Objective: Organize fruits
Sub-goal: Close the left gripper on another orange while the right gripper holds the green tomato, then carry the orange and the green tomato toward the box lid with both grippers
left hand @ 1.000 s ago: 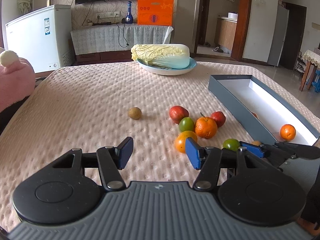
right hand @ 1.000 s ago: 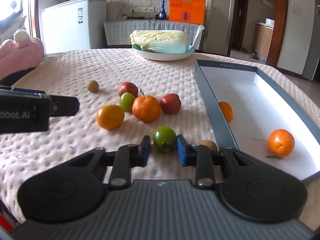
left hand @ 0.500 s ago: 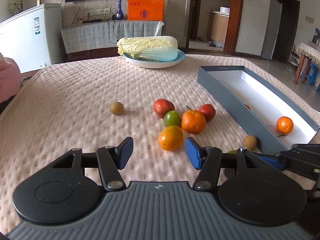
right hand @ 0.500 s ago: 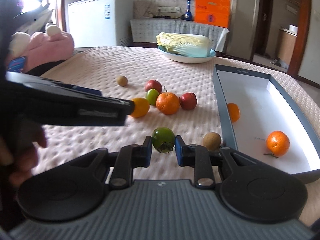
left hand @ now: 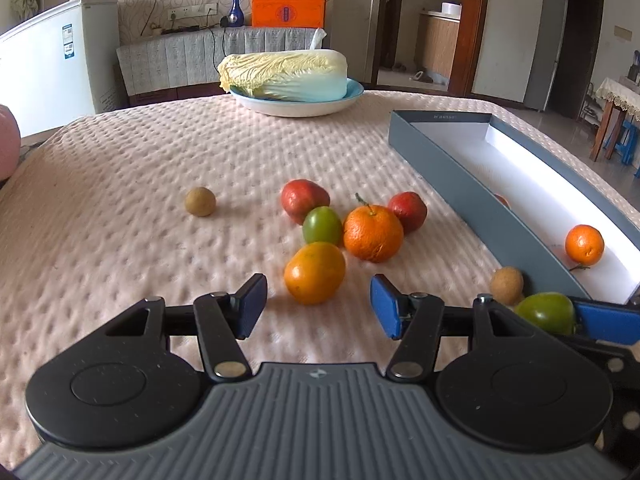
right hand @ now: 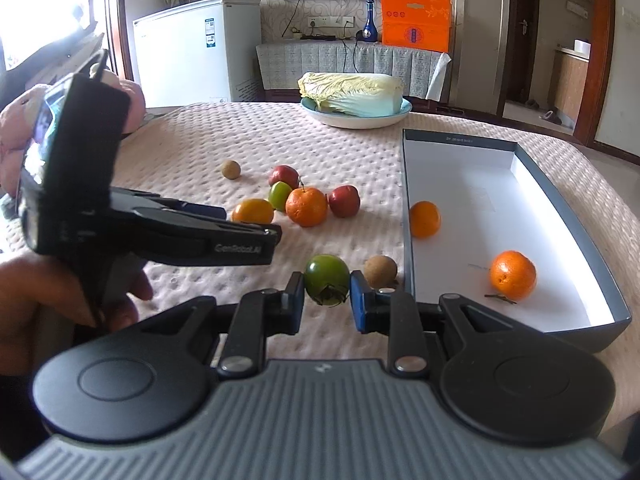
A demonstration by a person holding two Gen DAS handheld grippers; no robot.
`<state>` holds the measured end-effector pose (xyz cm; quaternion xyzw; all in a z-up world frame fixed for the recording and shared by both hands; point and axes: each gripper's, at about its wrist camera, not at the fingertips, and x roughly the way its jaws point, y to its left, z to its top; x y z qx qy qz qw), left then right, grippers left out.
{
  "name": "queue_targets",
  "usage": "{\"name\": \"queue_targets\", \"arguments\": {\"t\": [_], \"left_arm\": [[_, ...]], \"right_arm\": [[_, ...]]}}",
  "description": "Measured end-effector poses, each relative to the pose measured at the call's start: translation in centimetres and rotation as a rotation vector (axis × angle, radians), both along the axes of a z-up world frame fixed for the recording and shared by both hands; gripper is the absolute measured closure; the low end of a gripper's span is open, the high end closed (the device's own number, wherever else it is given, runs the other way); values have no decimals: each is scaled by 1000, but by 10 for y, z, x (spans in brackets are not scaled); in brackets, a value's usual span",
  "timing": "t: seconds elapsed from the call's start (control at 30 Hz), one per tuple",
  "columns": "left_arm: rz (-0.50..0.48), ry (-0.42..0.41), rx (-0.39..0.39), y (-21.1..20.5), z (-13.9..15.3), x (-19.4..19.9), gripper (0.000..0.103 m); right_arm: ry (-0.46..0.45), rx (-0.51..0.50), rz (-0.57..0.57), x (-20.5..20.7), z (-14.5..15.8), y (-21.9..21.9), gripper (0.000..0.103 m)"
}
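Observation:
My right gripper [right hand: 326,300] is shut on a green fruit [right hand: 327,285] and holds it above the cloth, left of the grey box [right hand: 560,216]; the fruit also shows in the left wrist view [left hand: 546,312]. My left gripper [left hand: 318,306] is open and empty, just short of a yellow-orange fruit [left hand: 315,272]. Behind it lie a small green fruit [left hand: 322,225], a stemmed orange [left hand: 373,233] and two red fruits [left hand: 304,199] [left hand: 408,211]. A brown fruit [left hand: 200,201] lies apart at the left. Another brown fruit [right hand: 380,271] rests against the box wall. Two oranges [right hand: 425,219] [right hand: 513,275] lie in the box.
A plate with a napa cabbage [left hand: 286,76] stands at the table's far side. A pink plush toy [right hand: 16,128] sits at the left edge. The table is covered with a bumpy pink cloth [left hand: 120,200]. A white freezer [right hand: 184,48] stands behind the table.
My right gripper closed on the green fruit and lifted it off the cloth. My left gripper moved forward and right toward the yellow-orange fruit, still open.

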<state>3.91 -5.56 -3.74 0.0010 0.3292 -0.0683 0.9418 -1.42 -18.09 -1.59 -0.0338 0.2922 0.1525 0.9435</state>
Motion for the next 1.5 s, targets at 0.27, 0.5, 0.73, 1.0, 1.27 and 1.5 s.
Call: {"name": "queue_targets", "arguments": {"t": [0.27, 0.5, 0.73, 1.0, 1.27, 1.5], "left_arm": [[9, -2, 11, -5, -4, 5, 47], [19, 5, 11, -1, -2, 6, 64], [43, 1, 11, 6, 7, 1, 65], [55, -34, 28, 10, 27, -11, 65], [81, -39, 38, 15, 37, -18, 65], [81, -44, 43, 12, 40, -21, 65]], "right_arm": [[0, 12, 8, 0, 3, -2, 76], [-3, 14, 1, -1, 3, -2, 76], [-11, 22, 9, 0, 4, 3, 76], [-23, 37, 35, -3, 6, 12, 76], [-33, 51, 33, -5, 10, 10, 76], [-45, 61, 23, -9, 13, 1, 76]]}}
